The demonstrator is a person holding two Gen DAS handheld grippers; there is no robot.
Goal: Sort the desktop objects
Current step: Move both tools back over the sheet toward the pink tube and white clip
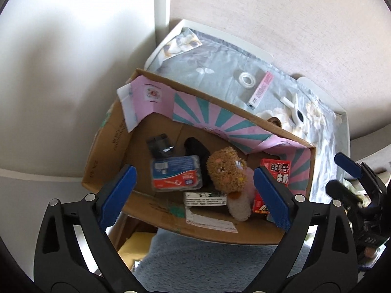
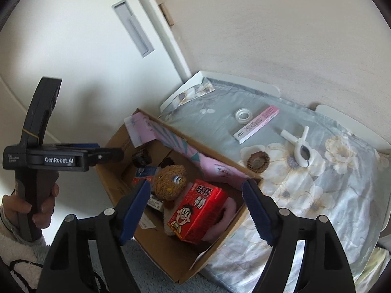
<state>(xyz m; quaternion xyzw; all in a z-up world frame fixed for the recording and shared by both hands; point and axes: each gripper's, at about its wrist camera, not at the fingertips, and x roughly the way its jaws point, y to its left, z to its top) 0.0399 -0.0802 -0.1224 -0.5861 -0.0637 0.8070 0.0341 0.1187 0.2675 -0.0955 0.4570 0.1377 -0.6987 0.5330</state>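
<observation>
- the left gripper [image 1: 193, 195] hung over the cardboard box [image 1: 105, 146], jaws spread wide, holding nothing.
- the red milk carton [image 2: 198, 213] lay inside the box against the plush toy [image 2: 169, 183], long axis tilted, top toward the far-right.
- the right gripper [image 2: 196, 211] hovered above it, jaws spread.
- the pink box [image 2: 256, 124] lay on the tablecloth [image 2: 317, 195], long axis diagonal.

Box [image 2: 117, 168] crowded; cloth [image 2: 317, 195] mostly open.
</observation>
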